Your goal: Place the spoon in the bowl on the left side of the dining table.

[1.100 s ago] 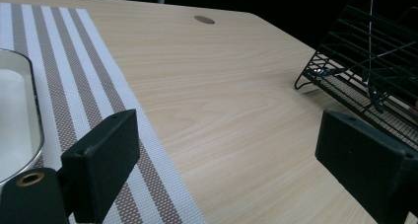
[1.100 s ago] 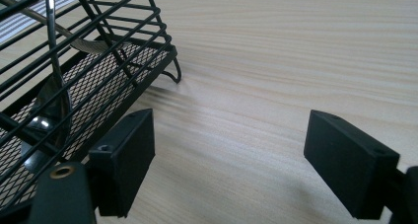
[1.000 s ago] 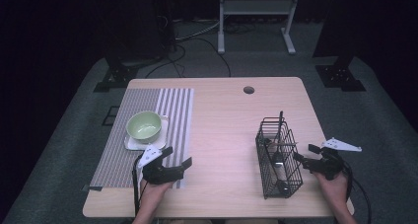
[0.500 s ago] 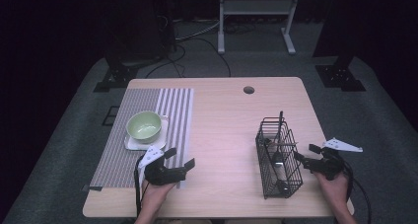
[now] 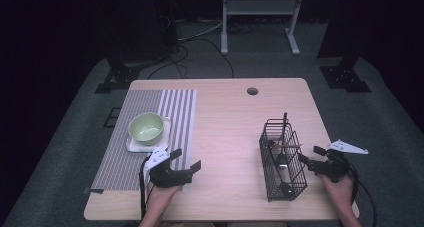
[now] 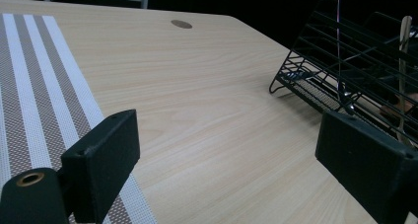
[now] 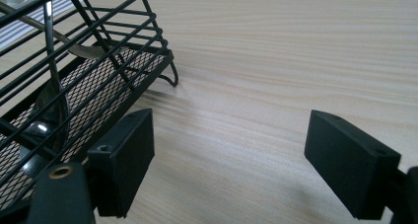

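A black wire basket [image 5: 281,159] stands on the right half of the wooden table [image 5: 225,117], with utensils [image 5: 283,137] upright inside it. On a white square plate [image 5: 135,146] on the striped mat [image 5: 150,137] sits a pale green bowl [image 5: 146,127]. My left gripper [image 5: 186,159] rests at the mat's near right edge, open and empty; its jaws [image 6: 231,160] point across bare wood toward the wire basket [image 6: 355,66]. My right gripper [image 5: 311,157] sits just right of the basket, open and empty, and the wire basket [image 7: 74,86] lies to the left of its jaws [image 7: 229,160].
A round cable hole [image 5: 252,91] is in the table's far middle. Beyond the table, on grey carpet, stand a white metal stand [image 5: 257,9], dark equipment bases [image 5: 345,77] and cables [image 5: 200,37]. Bare wood spans the space between mat and basket.
The left gripper has shifted slightly nearer the front edge. The right gripper and the basket stay put.
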Available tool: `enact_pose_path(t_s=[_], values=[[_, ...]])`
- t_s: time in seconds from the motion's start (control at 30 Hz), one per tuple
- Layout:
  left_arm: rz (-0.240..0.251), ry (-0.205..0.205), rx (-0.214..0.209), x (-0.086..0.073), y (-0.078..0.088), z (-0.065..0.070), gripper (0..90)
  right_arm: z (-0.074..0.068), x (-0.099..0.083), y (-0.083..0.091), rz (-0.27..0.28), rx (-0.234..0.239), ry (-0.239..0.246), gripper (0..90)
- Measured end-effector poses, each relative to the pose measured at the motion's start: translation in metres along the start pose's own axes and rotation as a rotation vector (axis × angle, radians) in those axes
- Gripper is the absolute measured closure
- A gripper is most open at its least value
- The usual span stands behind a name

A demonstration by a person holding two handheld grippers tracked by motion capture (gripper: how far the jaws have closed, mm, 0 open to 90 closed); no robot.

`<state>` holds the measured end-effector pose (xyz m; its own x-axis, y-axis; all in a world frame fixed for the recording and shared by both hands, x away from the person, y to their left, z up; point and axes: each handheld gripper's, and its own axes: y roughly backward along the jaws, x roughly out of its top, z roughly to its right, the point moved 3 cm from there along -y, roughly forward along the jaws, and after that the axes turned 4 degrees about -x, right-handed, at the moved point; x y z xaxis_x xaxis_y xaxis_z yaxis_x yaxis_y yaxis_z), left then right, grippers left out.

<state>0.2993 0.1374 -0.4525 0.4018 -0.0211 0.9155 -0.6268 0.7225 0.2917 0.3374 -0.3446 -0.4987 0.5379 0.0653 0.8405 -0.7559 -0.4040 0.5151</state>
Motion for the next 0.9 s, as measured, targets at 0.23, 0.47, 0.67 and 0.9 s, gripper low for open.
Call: enact_pose_path(t_s=[0.23, 0.47, 0.67, 0.9], values=[[-0.003, -0.001, -0.018, 0.001, -0.007, 0.006, 8.9, 0.000, 0.000, 0.000, 0.001, -0.004, -0.001, 18.1], [-0.012, 0.003, -0.054, 0.005, -0.014, 0.016, 8.9, 0.000, 0.000, 0.000, -0.004, -0.012, 0.001, 17.4], [-0.009, 0.000, -0.075, 0.010, -0.019, 0.023, 8.9, 0.000, 0.000, 0.000, -0.004, -0.018, -0.001, 16.8], [0.000, -0.010, -0.114, 0.021, -0.029, 0.034, 8.9, 0.000, 0.000, 0.000, 0.000, -0.019, -0.003, 15.9]])
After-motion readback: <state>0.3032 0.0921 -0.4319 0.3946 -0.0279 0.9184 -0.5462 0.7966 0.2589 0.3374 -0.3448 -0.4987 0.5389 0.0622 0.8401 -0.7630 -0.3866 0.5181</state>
